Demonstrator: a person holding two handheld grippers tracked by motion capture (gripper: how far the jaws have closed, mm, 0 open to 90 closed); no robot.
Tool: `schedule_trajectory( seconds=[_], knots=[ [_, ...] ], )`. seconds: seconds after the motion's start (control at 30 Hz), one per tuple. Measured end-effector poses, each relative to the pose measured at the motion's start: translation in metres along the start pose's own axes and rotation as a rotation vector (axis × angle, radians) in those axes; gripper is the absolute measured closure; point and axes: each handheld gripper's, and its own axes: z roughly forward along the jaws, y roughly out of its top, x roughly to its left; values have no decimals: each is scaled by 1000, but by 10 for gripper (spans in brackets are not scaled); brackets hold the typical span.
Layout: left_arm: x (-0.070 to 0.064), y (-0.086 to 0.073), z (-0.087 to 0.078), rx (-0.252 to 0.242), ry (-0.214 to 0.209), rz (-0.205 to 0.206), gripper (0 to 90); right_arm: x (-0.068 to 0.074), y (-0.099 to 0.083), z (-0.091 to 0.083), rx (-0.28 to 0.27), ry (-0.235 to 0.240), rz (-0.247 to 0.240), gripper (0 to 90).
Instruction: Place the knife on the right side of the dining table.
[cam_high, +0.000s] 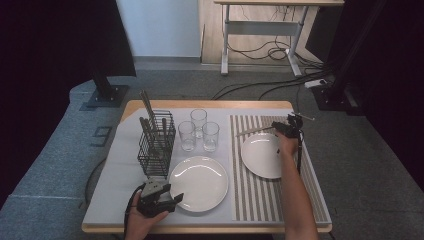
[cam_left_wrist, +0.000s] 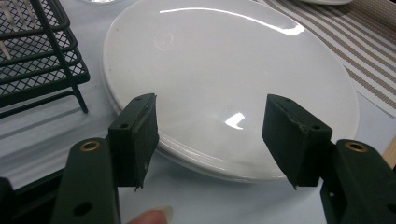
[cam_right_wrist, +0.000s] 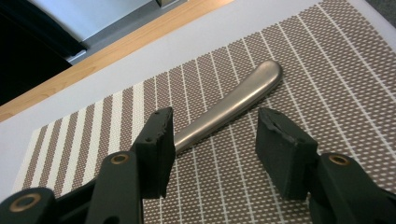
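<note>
A metal cutlery handle (cam_right_wrist: 233, 100) lies flat on the brown striped placemat (cam_right_wrist: 289, 60), one end passing behind a jaw. My right gripper (cam_right_wrist: 212, 126) hovers open just over it, the jaws apart and holding nothing. In the high view that gripper (cam_high: 280, 128) sits at the placemat's far edge, beyond a white plate (cam_high: 262, 155), with the utensil (cam_high: 252, 131) lying to its left. My left gripper (cam_high: 172, 200) stands open at the near left. Its jaws (cam_left_wrist: 210, 121) straddle the near rim of a second white plate (cam_left_wrist: 224, 60) without touching it.
A black wire basket (cam_high: 156, 145) holding several cutlery pieces stands left of the centre plate (cam_high: 199, 182). Three clear glasses (cam_high: 199, 120) cluster behind that plate. The grey table cover (cam_high: 120, 175) reaches the wooden front edge. The basket's corner (cam_left_wrist: 37, 51) is close to the left gripper.
</note>
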Motion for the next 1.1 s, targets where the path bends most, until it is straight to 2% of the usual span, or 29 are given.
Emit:
schedule_trajectory(
  seconds=[0.23, 0.33, 0.8, 0.87, 0.93, 1.1],
  knots=[
    [0, 0, 0, 0, -1, 0, 360, -2, 1, -2, 7, 6, 0, 439],
    [0, 0, 0, 0, 0, 1, 360, -1, 2, -2, 12, 20, -16, 423],
    [0, 0, 0, 0, -1, 0, 360, 2, 3, -4, 7, 25, -73, 412],
    [-1, 0, 1, 2, -1, 0, 360, 3, 4, -4, 6, 24, -86, 411],
    [-1, 0, 1, 4, -3, 0, 360, 4, 6, -3, 36, 29, -80, 402],
    [-1, 0, 1, 1, 1, -1, 360, 12, 12, -4, 36, 53, -90, 399]
  ],
)
